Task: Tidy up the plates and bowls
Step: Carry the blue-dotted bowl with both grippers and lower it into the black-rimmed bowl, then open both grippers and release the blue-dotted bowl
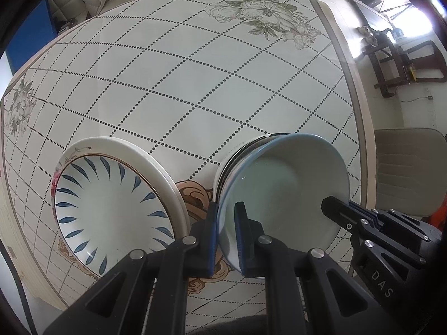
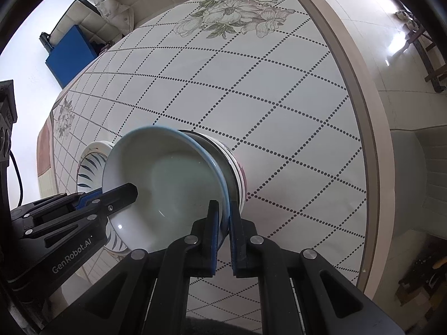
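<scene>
A white bowl with a blue rim (image 1: 282,184) (image 2: 167,178) tops a stack of bowls (image 1: 237,156) (image 2: 237,170) on the table. My left gripper (image 1: 225,226) is shut on the bowl's near left rim. My right gripper (image 2: 222,226) is shut on the bowl's opposite rim; it also shows in the left wrist view (image 1: 343,212), and the left gripper shows in the right wrist view (image 2: 123,195). A plate with blue leaf strokes (image 1: 111,209) (image 2: 89,167) lies on a stack of white plates (image 1: 164,173) to the left of the bowls.
The table (image 1: 195,83) (image 2: 251,97) wears a dotted-diamond cloth with flower prints. Its right edge (image 1: 360,117) (image 2: 371,128) runs close to the bowls. A chair (image 1: 408,167) stands beyond that edge. A blue panel (image 2: 72,55) stands at the far left.
</scene>
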The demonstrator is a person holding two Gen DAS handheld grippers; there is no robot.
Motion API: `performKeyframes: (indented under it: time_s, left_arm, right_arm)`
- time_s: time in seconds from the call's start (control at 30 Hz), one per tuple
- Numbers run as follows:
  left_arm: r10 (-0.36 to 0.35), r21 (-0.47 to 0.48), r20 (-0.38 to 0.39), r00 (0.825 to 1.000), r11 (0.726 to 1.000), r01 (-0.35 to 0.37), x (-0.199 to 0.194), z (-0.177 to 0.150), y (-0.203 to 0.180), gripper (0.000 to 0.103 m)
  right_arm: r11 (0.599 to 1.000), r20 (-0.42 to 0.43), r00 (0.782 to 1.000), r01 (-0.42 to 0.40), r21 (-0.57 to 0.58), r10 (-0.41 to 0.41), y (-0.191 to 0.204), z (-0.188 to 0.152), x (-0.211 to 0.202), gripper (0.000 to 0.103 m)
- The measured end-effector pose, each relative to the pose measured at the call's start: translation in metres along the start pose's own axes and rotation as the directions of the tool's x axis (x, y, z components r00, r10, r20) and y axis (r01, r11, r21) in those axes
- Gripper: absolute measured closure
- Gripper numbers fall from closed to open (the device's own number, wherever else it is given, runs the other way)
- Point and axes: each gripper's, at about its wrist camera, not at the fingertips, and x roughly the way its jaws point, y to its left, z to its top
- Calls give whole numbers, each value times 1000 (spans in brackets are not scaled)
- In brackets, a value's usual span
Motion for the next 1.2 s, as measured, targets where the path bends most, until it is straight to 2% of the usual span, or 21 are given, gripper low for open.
performKeyframes:
  time_s: [0.43,0.67,0.8,0.87,0.9,0.97,1.0,1.03,1.07,1.13,1.2]
  left_arm:
    - [14,-16,-4,1000,1000,-15,1,-2,-1,92]
    - [59,-40,46,997,998,-57,-16,-13,0,92]
    - [102,-49,99,990,994,-97,-32,-24,2,90]
    - [106,-51,113,988,994,-101,-39,-30,4,89]
    - [106,-51,122,987,994,-100,-43,-34,5,85]
    - [106,-49,138,985,994,-100,-50,-41,5,80]
    - [110,-51,149,983,993,-103,-53,-45,5,77]
    - [113,-55,160,981,993,-106,-57,-48,6,74]
    - [111,-58,169,979,993,-102,-61,-51,7,69]
    - [111,-69,195,975,993,-99,-68,-57,8,58]
    - [128,-62,228,965,991,-116,-77,-63,8,34]
  right_arm:
    - [1000,-10,1000,30,-2,-30,0,7,3,93]
    - [999,-16,999,41,-20,-42,4,6,-1,93]
    - [996,18,997,76,-51,-76,9,-3,-13,92]
    - [993,49,994,102,-67,-99,12,-9,-23,84]
    - [991,64,992,114,-76,-109,13,-13,-28,81]
    - [987,99,987,134,-88,-125,15,-20,-40,55]
    - [985,113,985,142,-96,-131,16,-24,-46,48]
    - [984,127,983,146,-105,-132,17,-28,-51,36]
    - [982,141,981,149,-112,-132,19,-32,-57,30]
    - [980,161,977,157,-125,-136,22,-41,-68,27]
    - [979,175,975,158,-132,-134,25,-49,-77,19]
